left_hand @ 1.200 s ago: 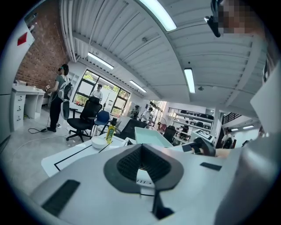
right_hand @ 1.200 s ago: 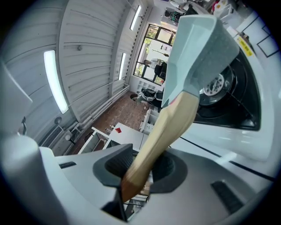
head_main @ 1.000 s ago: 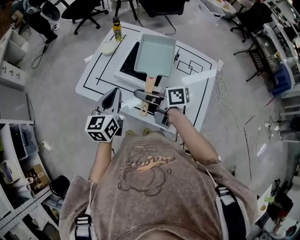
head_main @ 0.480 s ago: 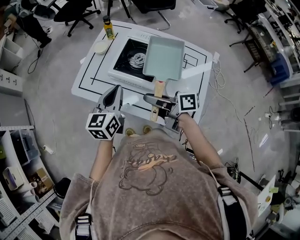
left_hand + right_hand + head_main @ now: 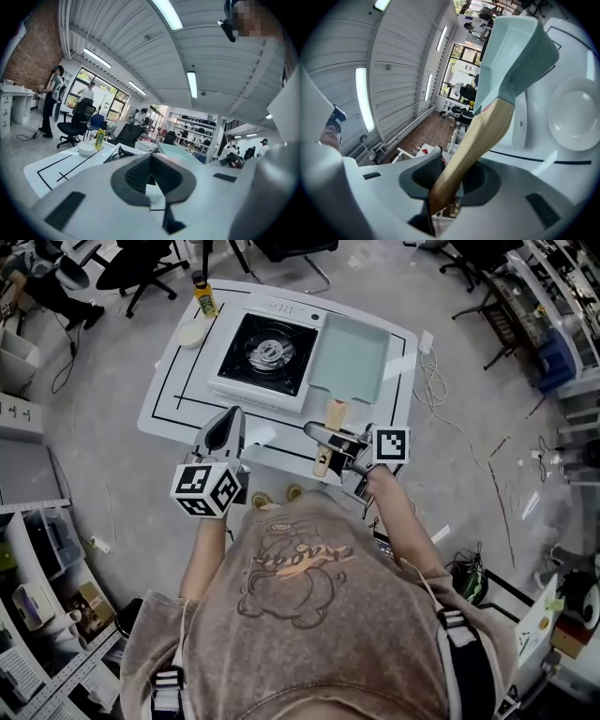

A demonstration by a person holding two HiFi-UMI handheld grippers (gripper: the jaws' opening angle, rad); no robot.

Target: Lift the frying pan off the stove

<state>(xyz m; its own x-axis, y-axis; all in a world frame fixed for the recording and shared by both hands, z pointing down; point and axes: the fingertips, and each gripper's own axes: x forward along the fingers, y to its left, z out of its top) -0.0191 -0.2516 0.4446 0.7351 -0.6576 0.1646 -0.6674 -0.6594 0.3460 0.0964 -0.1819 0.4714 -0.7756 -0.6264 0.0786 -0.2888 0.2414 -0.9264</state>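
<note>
The pale green rectangular frying pan (image 5: 352, 357) is to the right of the white stove (image 5: 246, 385), over the table's right part, and the black burner (image 5: 264, 352) is uncovered. Its wooden handle (image 5: 331, 418) points toward me. My right gripper (image 5: 328, 439) is shut on that handle. In the right gripper view the handle (image 5: 478, 140) runs out from between the jaws (image 5: 450, 183) to the pan (image 5: 513, 51). My left gripper (image 5: 222, 432) hovers at the table's near edge, left of the handle. It is shut with nothing in it (image 5: 151, 176).
A yellow bottle (image 5: 203, 298) and a small white dish (image 5: 190, 332) stand at the far left of the white table (image 5: 169, 404) marked with black lines. Office chairs (image 5: 131, 263) stand beyond it. A cable (image 5: 436, 381) lies on the floor at the right, and shelves line the left.
The pan has moved right, off the stove, carried by my right gripper. The burner that it covered now shows. My left gripper has stayed in place.
</note>
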